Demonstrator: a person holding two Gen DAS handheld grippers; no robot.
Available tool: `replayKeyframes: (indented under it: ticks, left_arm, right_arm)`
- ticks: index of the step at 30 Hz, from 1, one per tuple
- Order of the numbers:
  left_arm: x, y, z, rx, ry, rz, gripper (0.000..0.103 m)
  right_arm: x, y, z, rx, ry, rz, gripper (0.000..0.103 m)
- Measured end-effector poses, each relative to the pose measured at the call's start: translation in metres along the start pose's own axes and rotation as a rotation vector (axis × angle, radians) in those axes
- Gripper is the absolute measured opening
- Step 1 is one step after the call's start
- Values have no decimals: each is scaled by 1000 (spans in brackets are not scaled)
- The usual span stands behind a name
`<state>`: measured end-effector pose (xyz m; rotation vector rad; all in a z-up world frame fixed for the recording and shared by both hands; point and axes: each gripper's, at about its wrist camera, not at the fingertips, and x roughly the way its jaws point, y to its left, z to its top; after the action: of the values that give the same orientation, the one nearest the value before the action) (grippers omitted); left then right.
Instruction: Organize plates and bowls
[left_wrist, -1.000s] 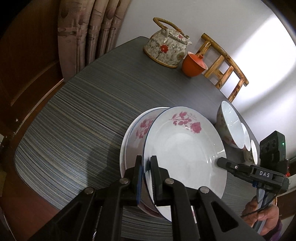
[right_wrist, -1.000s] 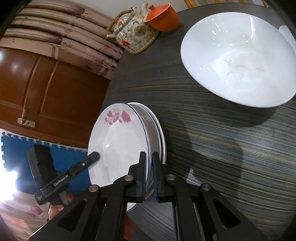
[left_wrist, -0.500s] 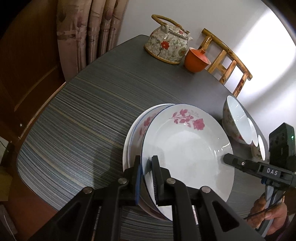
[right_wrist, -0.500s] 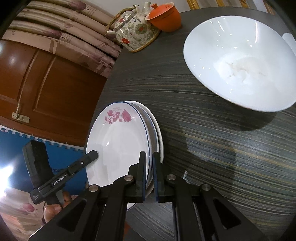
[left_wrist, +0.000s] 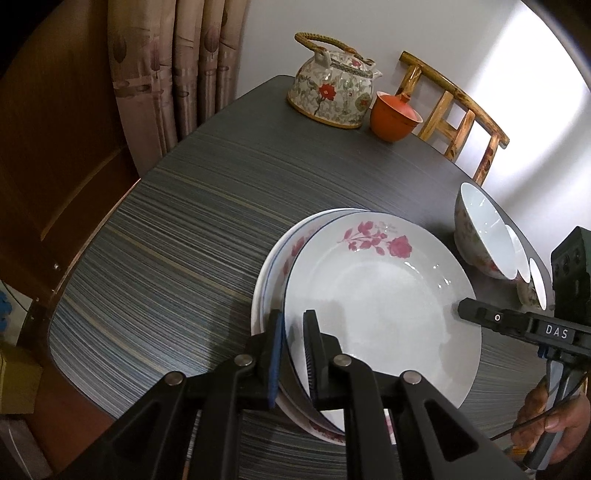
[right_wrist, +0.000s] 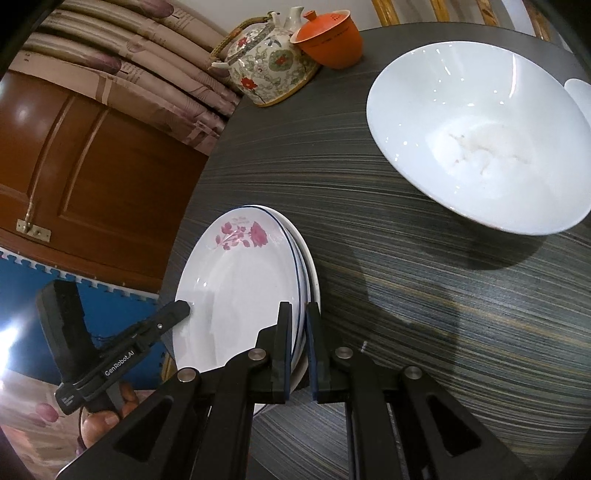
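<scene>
A stack of white plates with pink rose prints (left_wrist: 384, 295) lies on the dark striped table (left_wrist: 177, 229). My left gripper (left_wrist: 293, 354) is shut on the near rim of the top plate. My right gripper (right_wrist: 297, 347) is shut on the opposite rim of the plates (right_wrist: 236, 280); it also shows in the left wrist view (left_wrist: 461, 306). The top plate sits slightly tilted over the ones below. A large white bowl (right_wrist: 476, 147) stands to the right, with floral outside (left_wrist: 484, 236).
A floral teapot (left_wrist: 332, 96) and an orange lidded cup (left_wrist: 393, 116) stand at the table's far edge. A wooden chair (left_wrist: 458, 114) is behind them. Smaller bowls (left_wrist: 532, 284) sit beside the large bowl. Curtain and wooden door are at left.
Both grippers, still holding the plates, have drawn back a little toward the near side; the plate stack sits lower and flatter on the table.
</scene>
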<state>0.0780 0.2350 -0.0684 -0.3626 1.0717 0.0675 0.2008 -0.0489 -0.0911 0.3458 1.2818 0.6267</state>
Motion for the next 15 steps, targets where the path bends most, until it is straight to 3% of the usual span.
replayKeyframes:
  ticks: [4, 15]
  left_arm:
    - [-16, -10, 4, 70, -90, 98, 13]
    - [-20, -10, 6, 60, -120, 90, 16]
  right_arm:
    - [0, -1, 0, 5, -2, 5, 10]
    - [-1, -1, -1, 10, -10, 10, 10]
